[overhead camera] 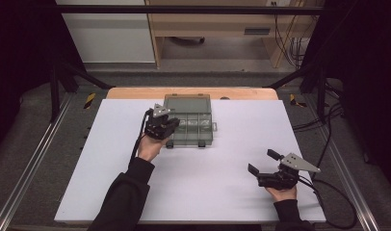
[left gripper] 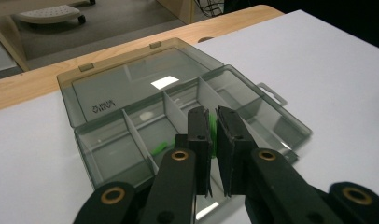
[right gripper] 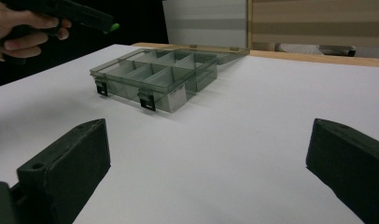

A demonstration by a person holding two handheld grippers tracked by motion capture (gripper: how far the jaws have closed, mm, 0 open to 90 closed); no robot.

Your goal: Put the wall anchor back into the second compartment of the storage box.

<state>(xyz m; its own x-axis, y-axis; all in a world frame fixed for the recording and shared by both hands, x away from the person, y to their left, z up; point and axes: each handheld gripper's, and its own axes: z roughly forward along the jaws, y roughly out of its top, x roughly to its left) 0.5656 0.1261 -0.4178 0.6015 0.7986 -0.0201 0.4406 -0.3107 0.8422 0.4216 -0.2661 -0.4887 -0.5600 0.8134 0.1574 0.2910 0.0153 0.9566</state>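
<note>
Spreading under everything is the white table (overhead camera: 193, 183), and toward its far side sits the smoky clear compartment box (overhead camera: 188, 126) with its lid (overhead camera: 186, 102) folded open behind it. Left tongs (overhead camera: 167, 126) hover over the box's near-left compartments, jaws drawn nearly together and pinching a small green piece (left gripper: 212, 133) between their pads. Right tongs (overhead camera: 263, 161) rest near the table's front right corner, well apart from the box, jaws spread wide with nothing between them. The green piece hangs above the box's middle compartments.
</note>
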